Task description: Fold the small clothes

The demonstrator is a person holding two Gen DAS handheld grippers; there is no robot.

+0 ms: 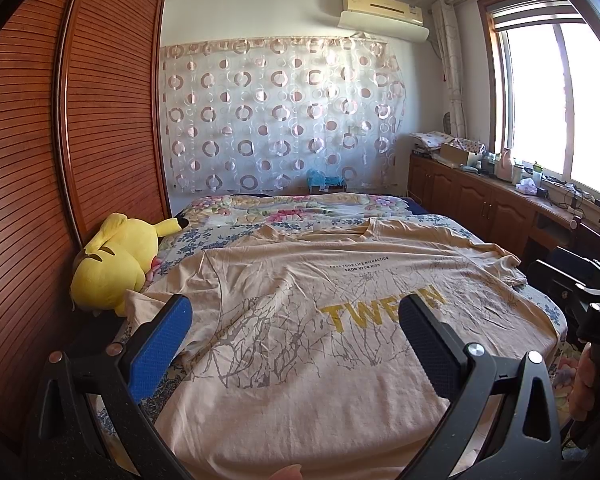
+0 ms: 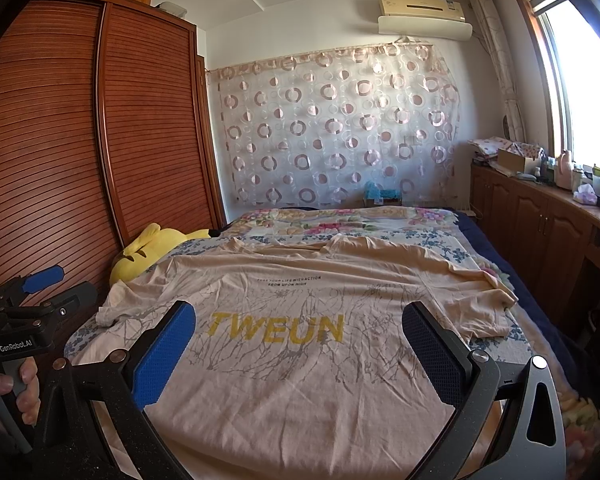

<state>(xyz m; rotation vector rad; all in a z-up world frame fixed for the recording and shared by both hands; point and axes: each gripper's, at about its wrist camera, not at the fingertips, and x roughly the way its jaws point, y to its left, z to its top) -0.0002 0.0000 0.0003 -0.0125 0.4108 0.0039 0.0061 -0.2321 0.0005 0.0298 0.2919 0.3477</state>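
beige cotton t-shirt [image 1: 300, 320] with yellow "tweun" lettering and grey branch print lies spread flat, a little wrinkled, on the floral bedspread [image 1: 284, 212], hem nearest the cameras. left gripper [image 1: 296, 320] hovers above its lower half, blue-padded fingers spread wide, holding nothing. right gripper [image 2: 300, 324] hangs likewise over the shirt, jaws wide apart and empty. yellow plush toy [image 1: 112, 264] lies beside the shirt's left sleeve.
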